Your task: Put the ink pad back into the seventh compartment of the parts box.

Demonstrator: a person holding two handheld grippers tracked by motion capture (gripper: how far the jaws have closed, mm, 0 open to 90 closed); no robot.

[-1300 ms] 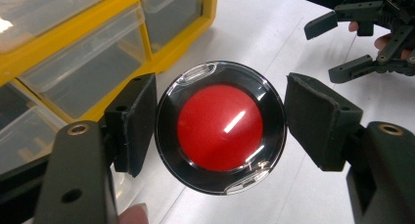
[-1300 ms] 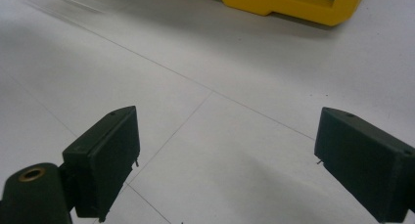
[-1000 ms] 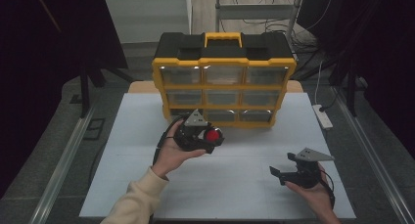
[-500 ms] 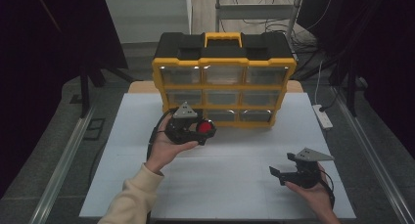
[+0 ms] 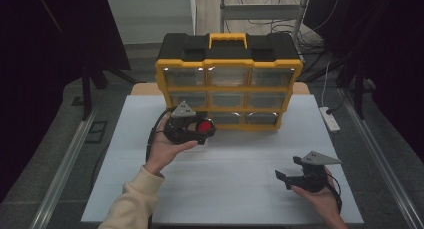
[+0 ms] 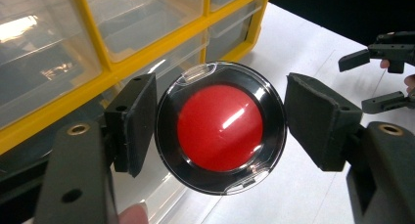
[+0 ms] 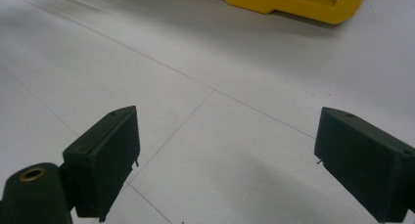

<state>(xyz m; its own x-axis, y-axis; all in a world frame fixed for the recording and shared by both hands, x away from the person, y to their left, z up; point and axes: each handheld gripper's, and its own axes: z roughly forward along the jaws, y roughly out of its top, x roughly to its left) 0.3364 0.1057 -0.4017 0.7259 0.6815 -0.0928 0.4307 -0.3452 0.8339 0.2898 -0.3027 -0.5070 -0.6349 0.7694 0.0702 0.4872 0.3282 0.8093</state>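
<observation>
No readable text, label, brand, number or sign showing anywhere, nothing legible appearing on the yellow-and-black plastic drawer organiser (image 5: 229, 81), nothing on the round red-centred clear-lidded case (image 6: 221, 127)

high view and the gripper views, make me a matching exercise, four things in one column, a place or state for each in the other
Things:
1. round red case
2. left gripper
3. right gripper
4. drawer organizer

Places or states:
A. jaws apart, nothing between them, low over the white table
B. stands at the table's far edge, yellow frame, clear drawers
C. shut on a round thing
D. between two black pads, in front of the drawers

Pairs: 1-D, 2-C, 3-A, 4-B
</observation>
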